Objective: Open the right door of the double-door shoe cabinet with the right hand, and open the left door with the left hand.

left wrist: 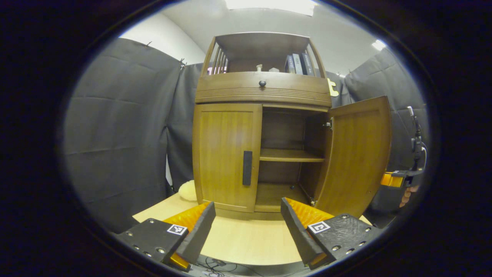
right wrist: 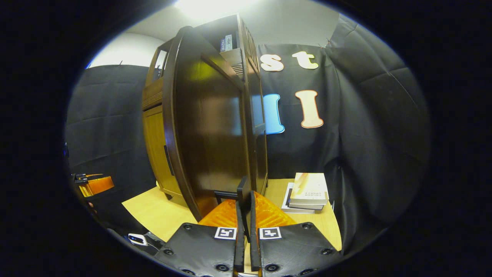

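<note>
Right door [left wrist: 359, 154] swung wide; right claw [right wrist: 244, 200] is clamped on its handle [right wrist: 243, 190]. Left door [left wrist: 226, 156] shut, left claw [left wrist: 246, 215] gaping before it over the tabletop [left wrist: 250, 238]. Rigid hinged panel (probably light): pinch the slim vertical pull [left wrist: 247, 168], swing outward.

Bright ceiling lights [left wrist: 271, 4] wash out the top of both my views. The open right door [right wrist: 211, 130] shows soft glare, and straight edges bow near the rims.
</note>
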Motion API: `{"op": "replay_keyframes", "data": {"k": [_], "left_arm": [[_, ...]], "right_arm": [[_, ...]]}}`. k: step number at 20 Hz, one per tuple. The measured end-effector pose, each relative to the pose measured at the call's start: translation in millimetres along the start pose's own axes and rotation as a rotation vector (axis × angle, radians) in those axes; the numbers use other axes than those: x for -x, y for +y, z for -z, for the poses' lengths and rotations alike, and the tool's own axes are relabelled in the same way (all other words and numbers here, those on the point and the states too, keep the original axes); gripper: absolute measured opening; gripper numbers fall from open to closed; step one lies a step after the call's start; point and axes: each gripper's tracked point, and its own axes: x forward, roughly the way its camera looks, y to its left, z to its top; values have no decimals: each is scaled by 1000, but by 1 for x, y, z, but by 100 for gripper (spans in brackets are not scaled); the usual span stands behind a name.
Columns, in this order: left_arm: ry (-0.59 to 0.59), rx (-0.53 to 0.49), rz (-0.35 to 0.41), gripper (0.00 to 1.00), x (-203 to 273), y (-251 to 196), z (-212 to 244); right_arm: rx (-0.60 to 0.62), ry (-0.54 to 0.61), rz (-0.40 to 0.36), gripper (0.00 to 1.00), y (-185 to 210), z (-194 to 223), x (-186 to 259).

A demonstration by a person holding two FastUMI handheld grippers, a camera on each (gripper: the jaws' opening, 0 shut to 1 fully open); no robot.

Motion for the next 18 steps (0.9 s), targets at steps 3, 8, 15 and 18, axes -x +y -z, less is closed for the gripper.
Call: {"op": "replay_keyframes", "data": {"k": [3,8,15,18], "left_arm": [[3,-2,5,100,1,-5,1],[12,20,45,100,-4,10,1],[25,33,98,100,-17,55,-4],[12,39,118,100,-25,85,-11]], "right_arm": [[-5,4,22,8,-1,1,7],[-23,36,83,7,2,13,37],[-10,84,233,2,21,21,78],[-19,101,258,0,57,23,91]]}}
